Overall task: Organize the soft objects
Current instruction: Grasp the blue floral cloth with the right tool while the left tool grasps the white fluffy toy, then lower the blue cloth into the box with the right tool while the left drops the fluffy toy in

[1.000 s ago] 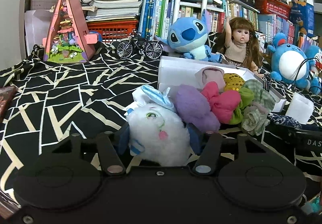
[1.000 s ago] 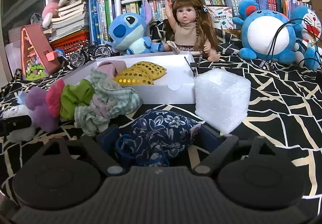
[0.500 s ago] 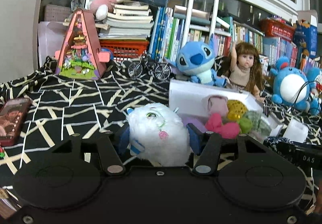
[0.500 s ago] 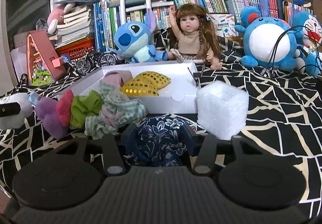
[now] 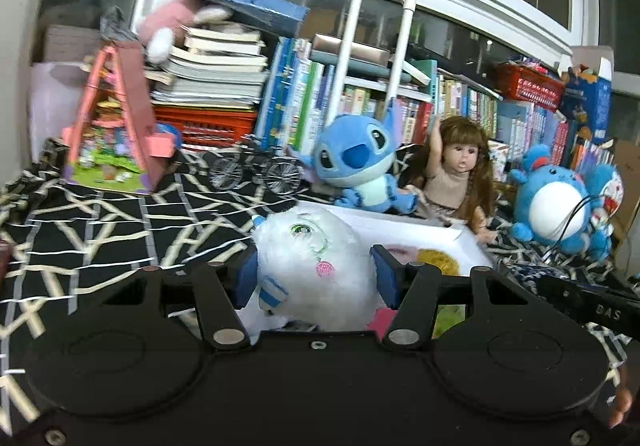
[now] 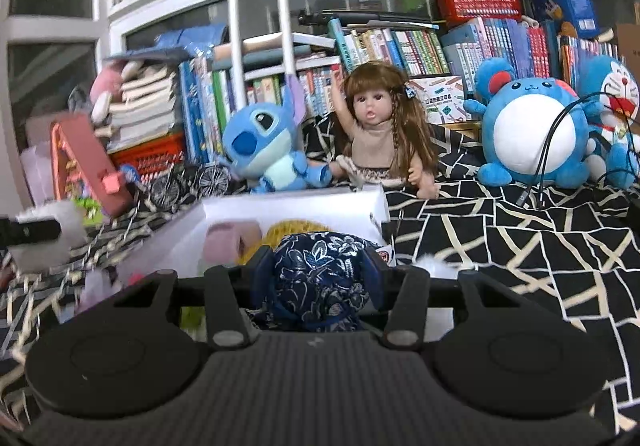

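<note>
A shallow white cardboard box (image 6: 288,205) on the black-and-cream patterned cloth (image 6: 520,242) already holds a pink fabric piece (image 6: 230,242) and a yellow sequinned one (image 6: 296,228), so the sorting looks partly done. Above its near edge, the left gripper (image 5: 314,276) is clamped on a fluffy white plush toy (image 5: 316,262) and the right gripper (image 6: 316,278) on a navy floral fabric pouch (image 6: 320,278). Both apparently remain to be dropped in, as do bright scraps (image 5: 380,316) glimpsed below.

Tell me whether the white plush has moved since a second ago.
Yes. The white plush, gripped by the left gripper, was lifted off the cloth and now sits level with the white box rim.
</note>
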